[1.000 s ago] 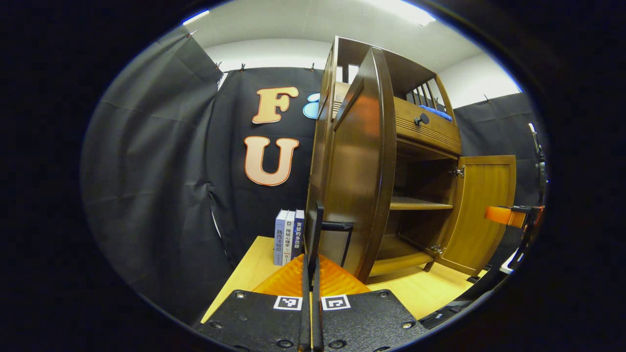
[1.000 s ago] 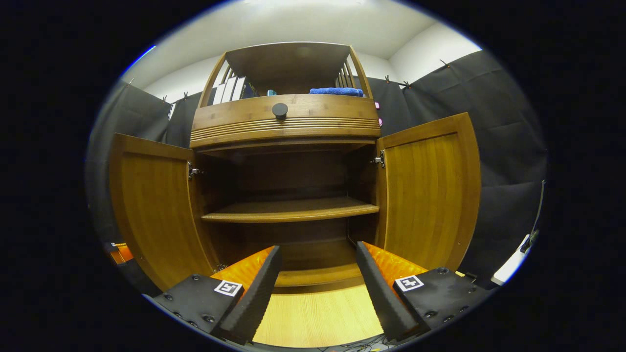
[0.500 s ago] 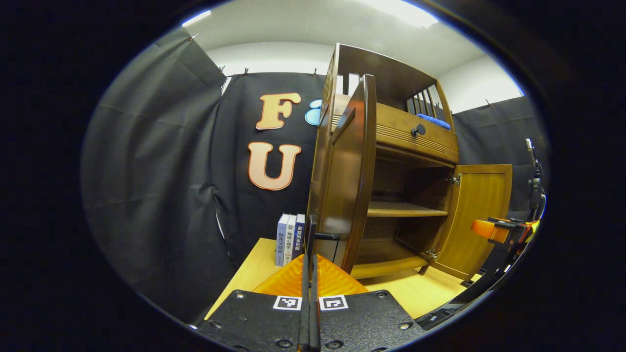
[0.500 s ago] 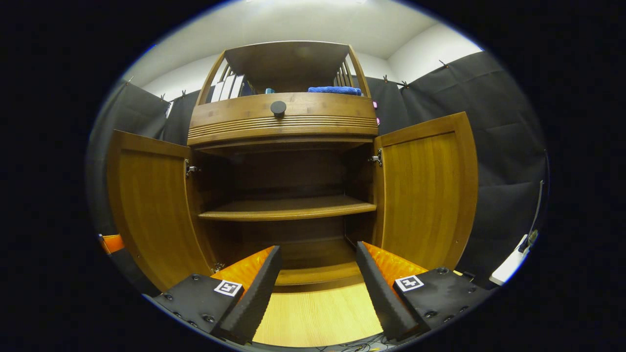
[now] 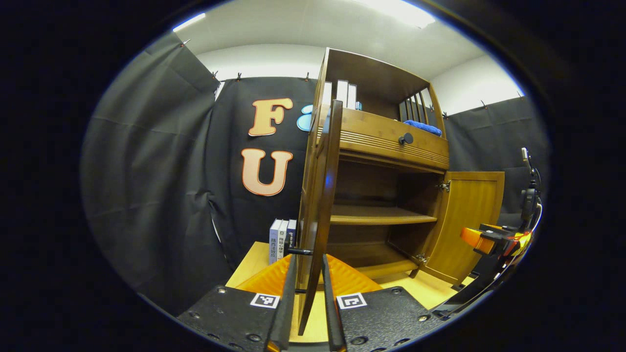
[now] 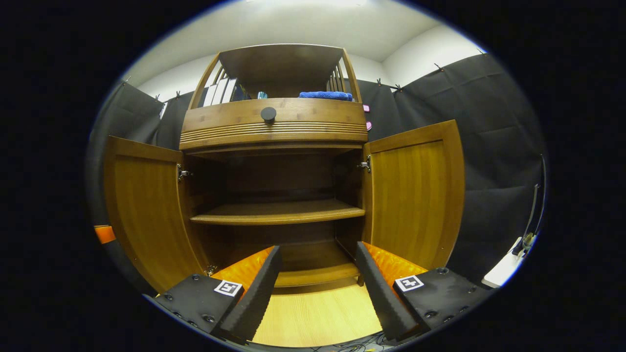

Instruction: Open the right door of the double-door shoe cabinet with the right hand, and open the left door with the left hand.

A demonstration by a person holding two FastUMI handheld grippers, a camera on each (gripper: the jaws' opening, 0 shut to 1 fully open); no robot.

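Both cabinet doors stand open: the left gripper (image 5: 307, 298), its fingers slightly parted, straddles the edge of the left door (image 5: 318, 195) without clearly pressing it, while the right gripper (image 6: 318, 283) hangs open before the cabinet (image 6: 274, 122), right door (image 6: 415, 195) to its right.

Brown wooden shoe cabinet (image 6: 274, 127) on the table, left door (image 6: 146, 210) and right door (image 6: 415, 195) both wide open.

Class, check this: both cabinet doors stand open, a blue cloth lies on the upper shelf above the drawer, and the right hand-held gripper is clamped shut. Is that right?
One part is wrong. In the right gripper view the right hand-held gripper is open, its fingers spread apart with nothing between them. The rest holds: the left door and right door stand open, and the blue cloth lies on the upper shelf above the drawer.
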